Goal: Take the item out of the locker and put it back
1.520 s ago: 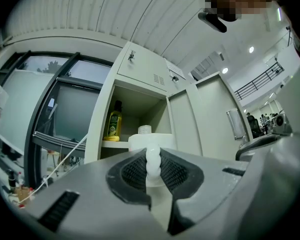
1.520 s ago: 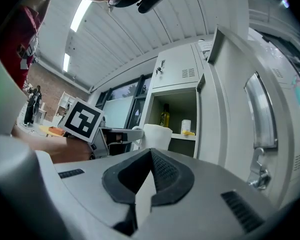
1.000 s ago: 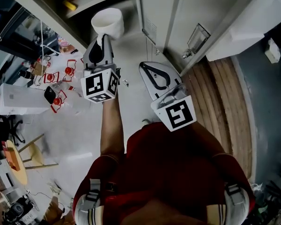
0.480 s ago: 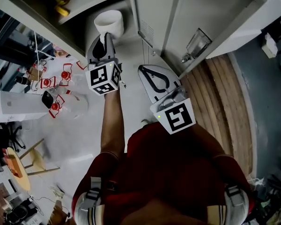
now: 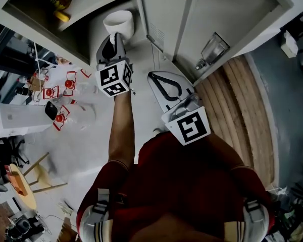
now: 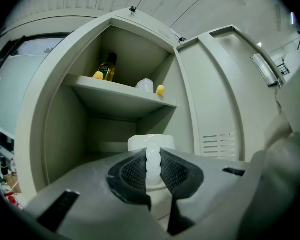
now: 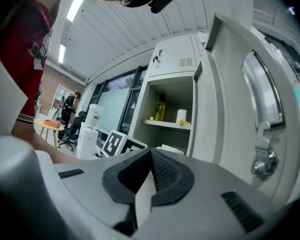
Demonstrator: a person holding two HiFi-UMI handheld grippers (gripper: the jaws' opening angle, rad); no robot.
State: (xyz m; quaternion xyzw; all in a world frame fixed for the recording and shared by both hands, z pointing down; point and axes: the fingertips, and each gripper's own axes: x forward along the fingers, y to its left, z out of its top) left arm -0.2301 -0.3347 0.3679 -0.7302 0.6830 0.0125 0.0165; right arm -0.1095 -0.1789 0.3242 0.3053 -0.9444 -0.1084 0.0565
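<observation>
Left gripper view: your left gripper (image 6: 153,158) clamps the white cup (image 6: 139,143), facing the locker (image 6: 49,129). Slide it in level. Your right gripper (image 7: 150,152) is closed and empty.

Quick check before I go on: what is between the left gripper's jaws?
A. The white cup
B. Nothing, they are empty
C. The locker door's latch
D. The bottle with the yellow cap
A: in the left gripper view the left gripper has its jaws pinched on a part of the white cup, while the bottle stands on the locker's upper shelf.
</observation>
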